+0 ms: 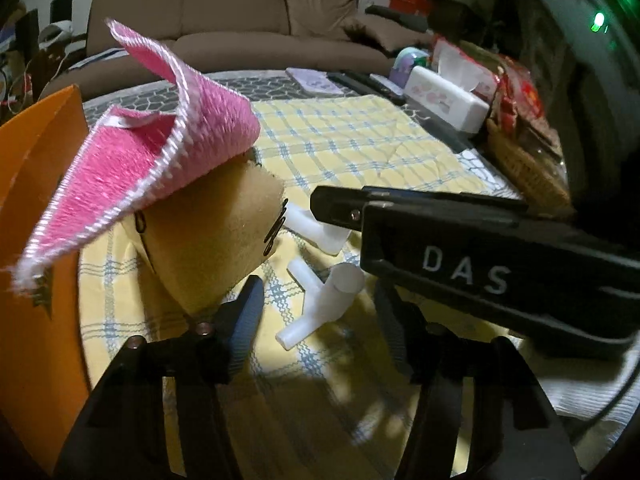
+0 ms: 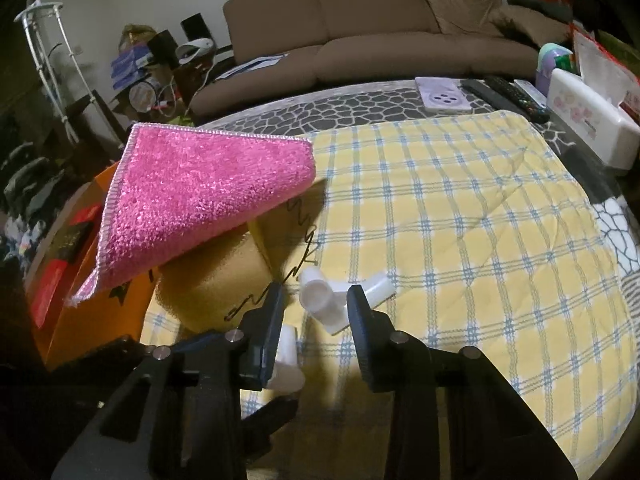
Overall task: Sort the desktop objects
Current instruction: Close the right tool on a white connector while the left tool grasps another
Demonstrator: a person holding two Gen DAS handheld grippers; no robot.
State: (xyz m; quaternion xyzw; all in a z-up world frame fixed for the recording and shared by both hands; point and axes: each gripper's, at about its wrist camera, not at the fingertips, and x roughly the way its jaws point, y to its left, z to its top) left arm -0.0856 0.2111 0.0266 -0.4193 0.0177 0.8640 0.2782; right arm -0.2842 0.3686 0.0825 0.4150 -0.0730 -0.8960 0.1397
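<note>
Watching the far white fitting [image 2: 320, 300] lying on the yellow checked cloth [image 2: 460, 240], sitting between the fingers of the right gripper [image 2: 315, 294]. Seeing those jaws standing apart around it: noting a sliver of cloth showing between the left-side pad and the fitting's cup, and the other pad overlapping one arm of the fitting, with contact there too hard to judge. Not seeing it lifted.

Finding the near white fitting [image 1: 320, 304], also T-shaped, lying flat on the same cloth just beside the first. Seeing it lying between the fingers of the left gripper [image 1: 318, 292], jaws standing apart, with cloth showing on both sides and no pad pressing on it. Catching the same piece in the right wrist view, poking out from behind the left-side finger.

Noting, in the left wrist view, the black body of the right gripper crossing the picture from the right, lettered in white, its tip reaching down over the far fitting.

Moving outward: spotting a tan sponge block [image 2: 216, 280] sitting just left of the fittings with a black zigzag wire [image 2: 300, 256] along its edge. Seeing a pink cloth [image 2: 200, 192] draping over the block, one corner hanging off to the left. Marking an orange box [image 1: 40, 184] standing beyond that, at the cloth's left edge.

Recording a white tissue box [image 2: 588, 120] and remote controls [image 2: 508, 96] lying near the table's far right, and a brown sofa [image 2: 360, 28] behind.
</note>
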